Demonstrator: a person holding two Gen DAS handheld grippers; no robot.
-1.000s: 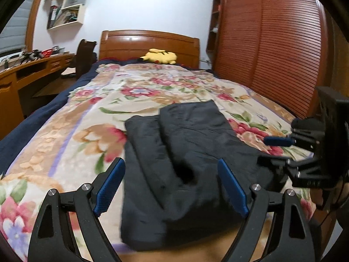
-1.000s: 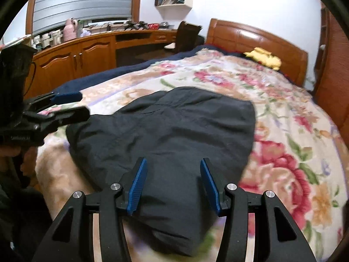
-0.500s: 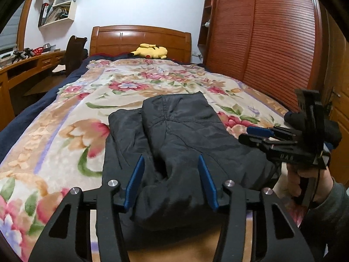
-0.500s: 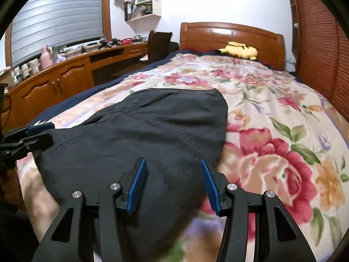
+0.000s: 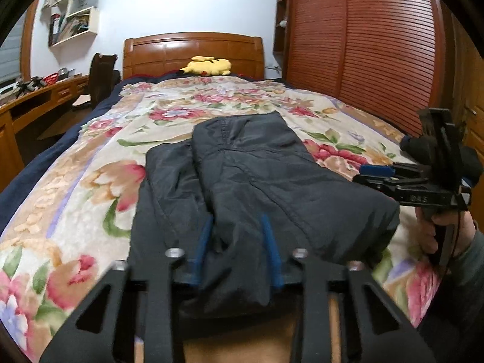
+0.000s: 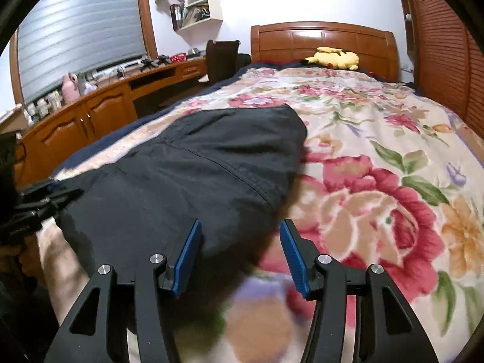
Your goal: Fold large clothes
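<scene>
Because the dark garment [image 5: 257,181] is large and limp, it is laid out flat on the flowered bedspread [image 5: 90,181] near the foot of the bed, where both of its near corners can be reached from one standing place. It is already doubled lengthwise, one half lapped over the other, so a ridge of layered cloth is presented at the near hem. That ridge is taken by the left tongs [image 5: 239,248]: their jaws have just been closing, and in the left wrist view a bunched fold of the dark cloth is seen pinched between the blue pads [image 5: 204,242], so the tongs are judged to be clamped on the garment. The right tongs [image 6: 239,254] are held apart at the garment's other near corner, with the rounded edge of the cloth lying just between and ahead of the pads but not pressed by them; they are seen from the side in the left wrist view, carried in a person's hand [image 5: 435,233]. Both tools are angled downward toward the hem, presumably so that the two corners can be lifted together and carried toward the headboard [image 5: 193,51] for the next crosswise fold. The yellow plush toy [image 5: 208,66] lies well apart by the headboard and is left out of the way.
</scene>
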